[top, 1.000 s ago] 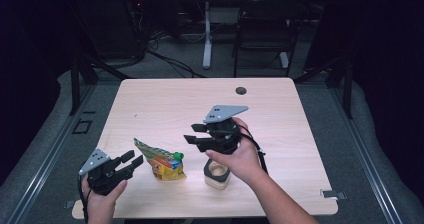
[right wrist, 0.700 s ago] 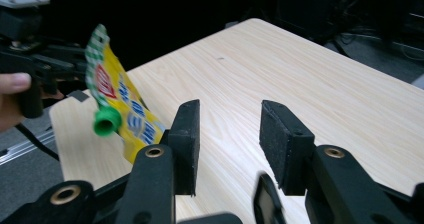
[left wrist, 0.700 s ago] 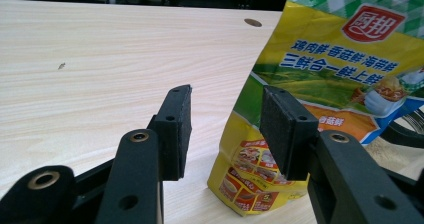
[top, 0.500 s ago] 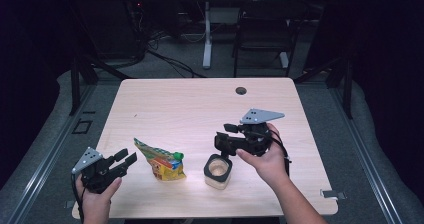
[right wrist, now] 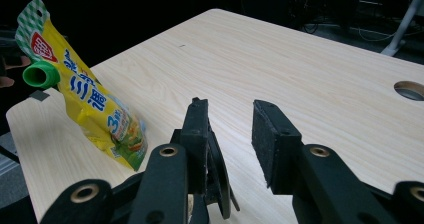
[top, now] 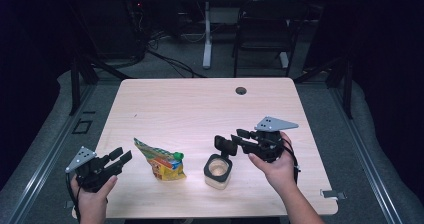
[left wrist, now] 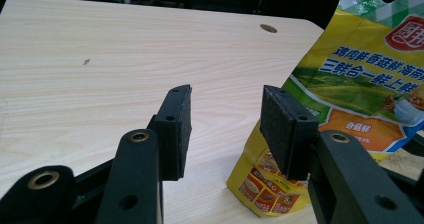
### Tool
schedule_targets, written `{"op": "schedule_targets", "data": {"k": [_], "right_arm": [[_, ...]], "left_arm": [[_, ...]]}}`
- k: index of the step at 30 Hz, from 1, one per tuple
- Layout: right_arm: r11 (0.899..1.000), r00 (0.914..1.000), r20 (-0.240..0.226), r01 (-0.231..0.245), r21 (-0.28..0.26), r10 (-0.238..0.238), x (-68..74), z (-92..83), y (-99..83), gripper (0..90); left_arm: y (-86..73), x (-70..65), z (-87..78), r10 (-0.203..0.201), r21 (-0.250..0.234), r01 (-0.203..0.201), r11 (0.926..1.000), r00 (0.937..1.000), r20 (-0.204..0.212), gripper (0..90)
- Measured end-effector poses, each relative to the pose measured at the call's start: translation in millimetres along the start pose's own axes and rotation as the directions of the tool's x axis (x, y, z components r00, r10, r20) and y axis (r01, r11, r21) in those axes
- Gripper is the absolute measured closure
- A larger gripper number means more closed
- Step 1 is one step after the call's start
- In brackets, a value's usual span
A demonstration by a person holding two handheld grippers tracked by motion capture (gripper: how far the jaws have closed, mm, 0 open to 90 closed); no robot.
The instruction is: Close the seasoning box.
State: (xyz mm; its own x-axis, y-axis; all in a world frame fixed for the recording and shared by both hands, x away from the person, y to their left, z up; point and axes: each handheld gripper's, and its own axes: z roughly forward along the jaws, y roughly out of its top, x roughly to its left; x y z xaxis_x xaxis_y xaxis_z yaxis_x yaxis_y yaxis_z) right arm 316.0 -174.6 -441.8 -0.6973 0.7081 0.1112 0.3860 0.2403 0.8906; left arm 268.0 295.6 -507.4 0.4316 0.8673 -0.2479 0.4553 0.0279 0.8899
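1. The right gripper (top: 225,145) has its jaws apart with nothing between the pads; they have just been closing. In the right gripper view the gap between the two black pads shows bare wood.
2. The right gripper's tips hang just above the 12 o'clock rim of a small round jar (top: 218,170) with a black collar and a pale inside. No pad touches it.
3. The right hand (top: 274,160) grips the gripper's body from the jar's 3 o'clock side, and the grey plate sits on top.
4. The left gripper (top: 123,156) also stands open and holds nothing; in the left gripper view its pads frame bare table.
5. The left gripper's tips point toward 2 o'clock, near a yellow seasoning pouch (top: 162,159) but apart from it.
6. The left hand (top: 95,184) holds that gripper at the table's 7 o'clock corner.
7. The pouch, with a green cap (right wrist: 39,75) and a green-checked top, stands tilted on the wooden table (top: 200,109) between the two grippers, at 9 o'clock from the jar.
8. A round hole (top: 241,90) lies in the tabletop toward 12 o'clock, well apart from everything else.
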Motion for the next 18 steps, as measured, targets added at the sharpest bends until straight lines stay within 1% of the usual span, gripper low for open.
{"op": "schedule_targets", "data": {"k": [4,9,10,14,16,18], "right_arm": [[1.000,0.9999,0.007,-0.010,-0.006,0.010,-0.5,1.8,-4.9,70.2],[1.000,0.9992,0.039,0.001,0.003,-0.001,-3.5,3.3,-10.0,73.2],[1.000,0.9991,0.043,-0.005,-0.005,0.005,-4.8,3.7,-11.4,74.1],[0.999,0.9977,0.059,-0.032,-0.006,0.032,-11.6,4.0,-16.6,77.2],[0.999,0.9968,0.066,-0.045,0.004,0.045,-13.9,4.4,-19.6,79.2],[0.999,0.9967,0.063,-0.052,0.008,0.051,-15.0,6.1,-23.3,81.6]], "left_arm": [[-1.1,1.6,-1.5,-0.007,0.003,0.007,1.0000,1.0000,-0.002,55.9],[-1.6,2.3,-2.3,-0.003,0.003,0.003,1.0000,1.0000,-0.005,55.8],[-1.9,2.4,-2.4,-0.003,0.004,0.003,1.0000,1.0000,-0.006,55.8],[-2.2,2.7,-2.6,-0.006,0.002,0.006,1.0000,0.9999,-0.009,55.8],[-1.9,2.7,-2.6,-0.005,0.001,0.005,1.0000,0.9999,-0.010,55.8],[-2.0,2.5,-2.6,-0.005,0.001,0.005,1.0000,0.9999,-0.011,55.7]]}}
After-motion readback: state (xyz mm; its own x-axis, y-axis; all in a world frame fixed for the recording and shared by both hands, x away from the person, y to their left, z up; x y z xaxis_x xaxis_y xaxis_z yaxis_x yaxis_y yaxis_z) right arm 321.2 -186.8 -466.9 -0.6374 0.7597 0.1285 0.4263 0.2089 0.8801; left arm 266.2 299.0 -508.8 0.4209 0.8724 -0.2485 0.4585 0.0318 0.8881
